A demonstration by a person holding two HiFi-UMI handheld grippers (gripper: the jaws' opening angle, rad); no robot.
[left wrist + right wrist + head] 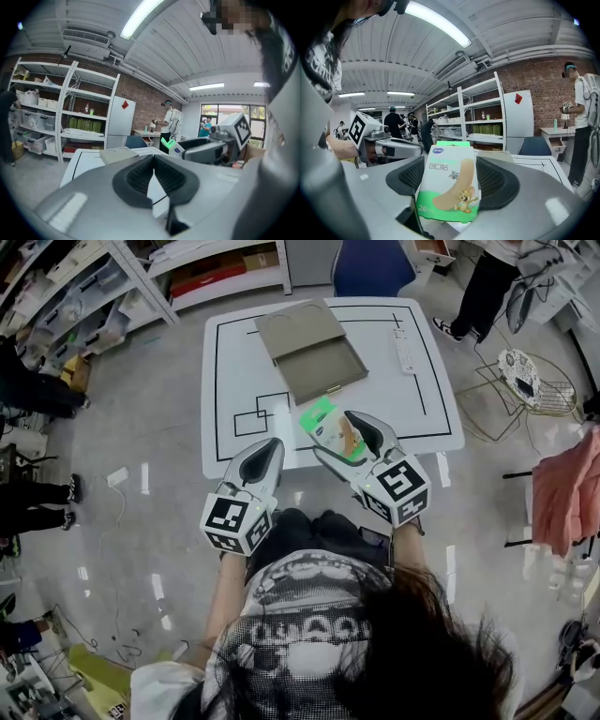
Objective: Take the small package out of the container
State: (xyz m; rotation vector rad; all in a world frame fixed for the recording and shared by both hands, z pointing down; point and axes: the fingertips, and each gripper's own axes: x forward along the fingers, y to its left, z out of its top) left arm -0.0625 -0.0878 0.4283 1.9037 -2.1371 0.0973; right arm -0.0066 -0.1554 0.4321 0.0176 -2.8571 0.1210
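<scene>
Right gripper view: right gripper (450, 180) pinches package (449, 187), held clear of container (311, 348), on its near side above bench (427, 418) edge. Left gripper (153, 161) pressed together, seemingly empty. Removal looks done; perhaps only setting down left.

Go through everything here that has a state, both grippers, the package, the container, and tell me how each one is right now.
left gripper: shut, nothing between its jaws.
right gripper: shut on the small package.
small package: out of the container, clamped upright between the right gripper's jaws.
container: slid open on the white table, tray looks empty.
remote control: lying flat on the table, apart from the container.
</scene>
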